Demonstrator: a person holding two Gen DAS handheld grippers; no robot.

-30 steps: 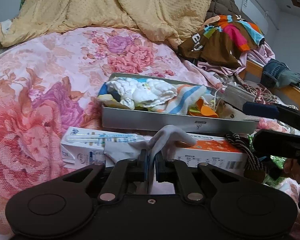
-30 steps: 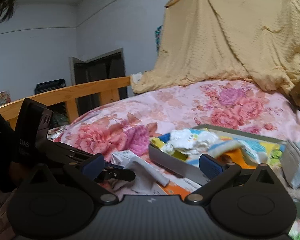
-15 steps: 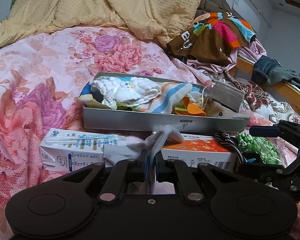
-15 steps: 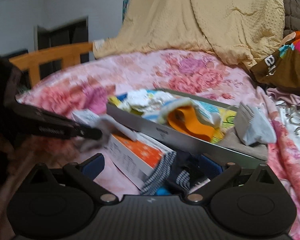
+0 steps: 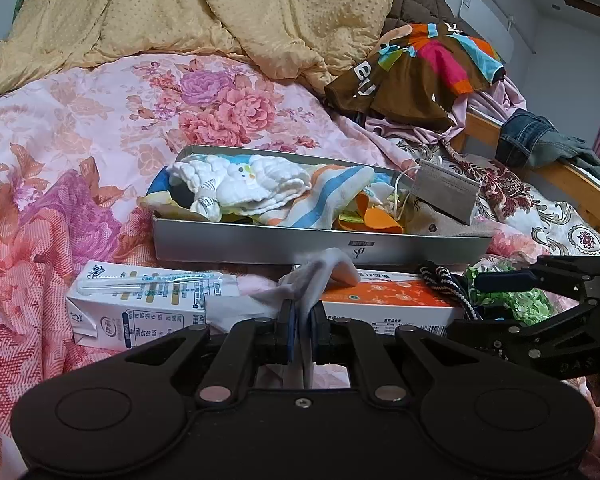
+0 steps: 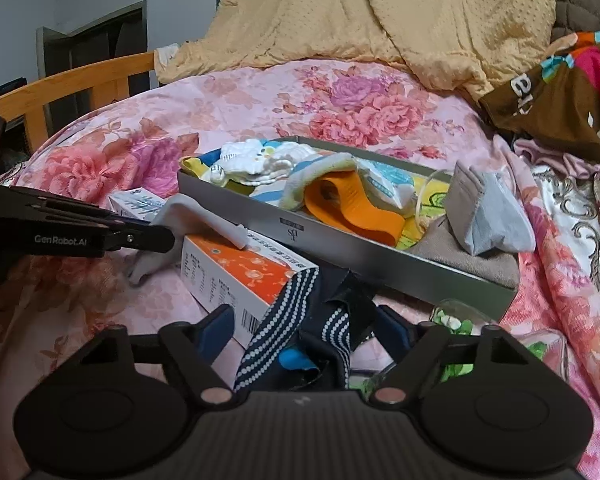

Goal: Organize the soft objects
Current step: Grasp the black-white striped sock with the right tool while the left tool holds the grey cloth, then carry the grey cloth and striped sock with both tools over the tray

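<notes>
Cartons numbered two on the flowered bedspread (image 5: pixel 60 128): a white milk carton (image 5: pixel 140 308) just ahead and left of the left gripper (image 5: pixel 300 324), and an orange-topped box (image 6: pixel 236 268) ahead of both tools. One long grey tray (image 5: pixel 320 244) lay beyond the cartons, heaped with cloths, among them a white quilted cloth (image 5: pixel 240 184), a blue-and-orange striped cloth (image 5: pixel 324 196) and an orange piece (image 6: pixel 348 208). One grey face mask (image 5: pixel 446 192) leaned at the tray's far right end. One yellow quilt (image 5: pixel 220 12) and one brown printed shirt (image 5: pixel 412 68) lay farther back.

The left gripper was clamped on a pale grey sock (image 5: pixel 320 272), its pads pressed together on the fabric; the sock looked limp and creased, its toe draped forward over the orange box.

The right gripper (image 6: pixel 308 332) had its jaws closing around a dark navy cloth with white-dotted striped bands (image 6: pixel 300 320), which lay crumpled between the blue pads (image 6: pixel 216 328) and partly over the near corner of the orange box. The pads did not yet press it. A green-patterned bag (image 5: pixel 512 300) lay just right of that cloth.
</notes>
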